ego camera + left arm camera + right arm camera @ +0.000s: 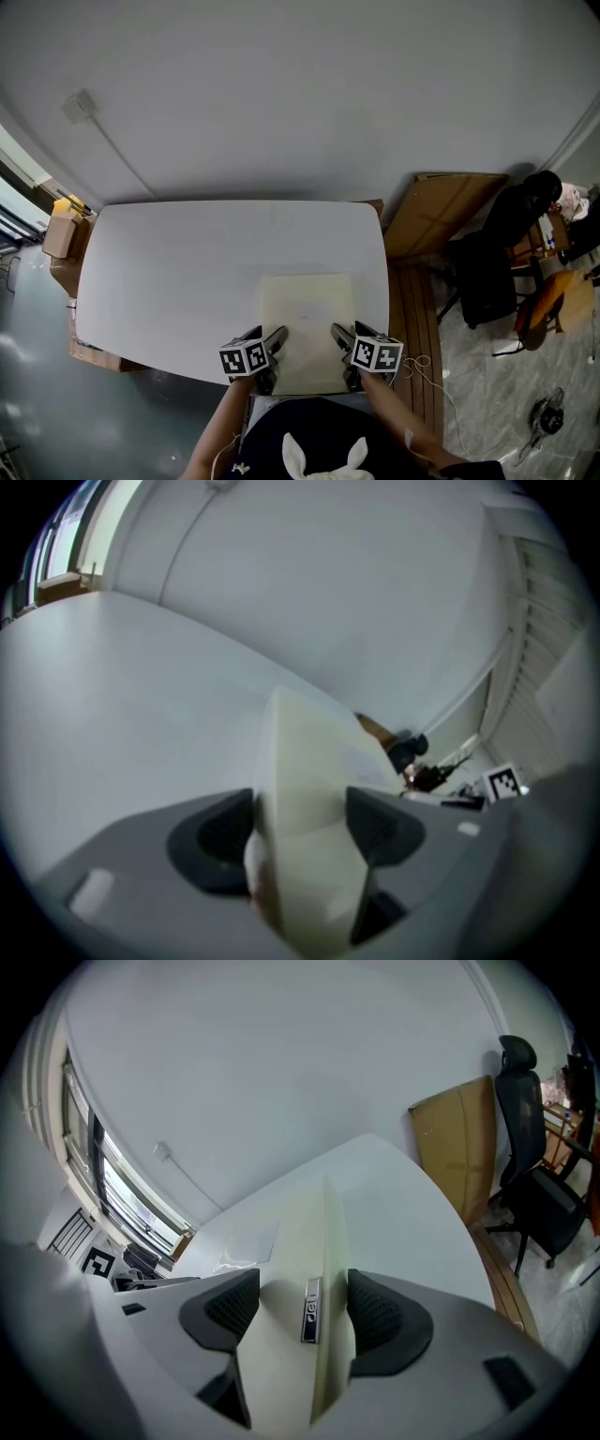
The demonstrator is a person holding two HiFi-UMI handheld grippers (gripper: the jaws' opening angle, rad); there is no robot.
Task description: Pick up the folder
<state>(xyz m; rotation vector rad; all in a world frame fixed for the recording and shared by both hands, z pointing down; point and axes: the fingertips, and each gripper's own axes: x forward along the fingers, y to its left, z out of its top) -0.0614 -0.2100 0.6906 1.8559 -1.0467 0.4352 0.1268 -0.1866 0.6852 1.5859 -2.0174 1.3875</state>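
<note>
Two grips in place: your left hand-held gripper and right hand-held gripper each clamp the near edge of the cream folder, which lies near right on the white tabletop. Grasp apparently done; lift remains, far part seemingly resting. Badge between right jaws: lettering possibly "deli", uncertain
</note>
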